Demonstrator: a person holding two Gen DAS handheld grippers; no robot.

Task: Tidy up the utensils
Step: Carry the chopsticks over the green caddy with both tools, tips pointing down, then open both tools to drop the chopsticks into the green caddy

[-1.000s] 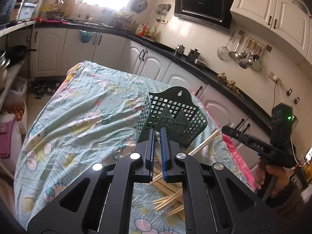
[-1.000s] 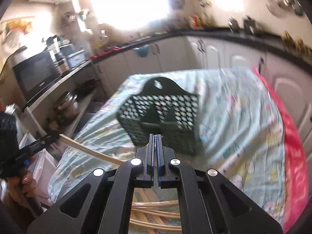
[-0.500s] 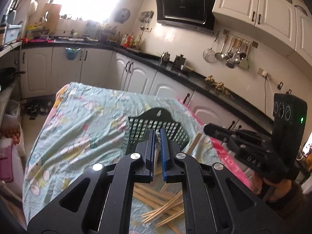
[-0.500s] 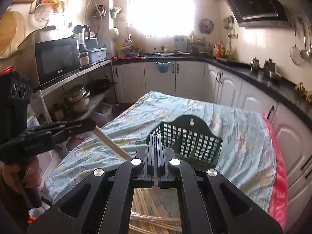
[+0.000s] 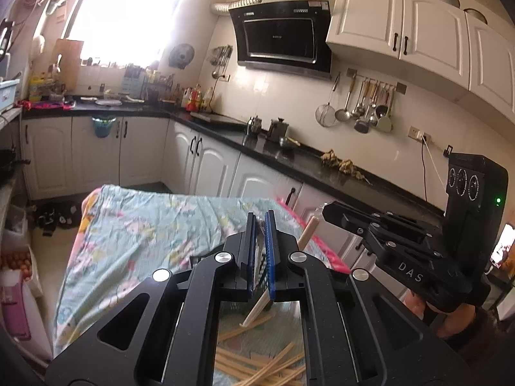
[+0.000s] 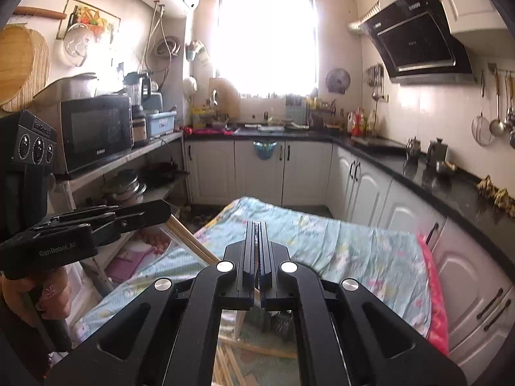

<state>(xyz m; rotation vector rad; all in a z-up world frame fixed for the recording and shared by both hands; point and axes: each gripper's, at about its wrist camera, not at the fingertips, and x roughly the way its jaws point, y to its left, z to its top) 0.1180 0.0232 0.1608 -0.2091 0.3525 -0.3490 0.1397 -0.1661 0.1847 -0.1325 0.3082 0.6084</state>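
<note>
**Near: the jaws.** The left gripper (image 5: 260, 217) is closed to a narrow slit on a pale slender wooden chopstick (image 6: 193, 241). The stick leaves the fingertips and slants down and across toward the other tool. The right gripper (image 6: 256, 225) is closed almost pad to pad on a second pale wooden chopstick (image 5: 308, 229), which slants down from its tips in the same way. Each long axis therefore lies across its jaws, not along them.

**Below the jaws.** The loose pile of pale wooden chopsticks (image 5: 257, 370) lies directly beneath both tools on the pale blue printed cloth (image 5: 145, 234). The dark green perforated plastic basket (image 6: 278, 321) sits just ahead of and below the fingertips. It is largely hidden by the gripper bodies (only a patch of mesh shows through the right tool's frame).

**Governing relation.** The receptacle is under the jaws, not in front of them. Judged from this, each stick must be tipped toward upright and lowered end first. Which tool is nearer the basket cannot be told. The two held sticks converge between the tools, so lower one at a time.

**Far.** The black kitchen counter (image 5: 289, 157) is well beyond the cloth.
</note>
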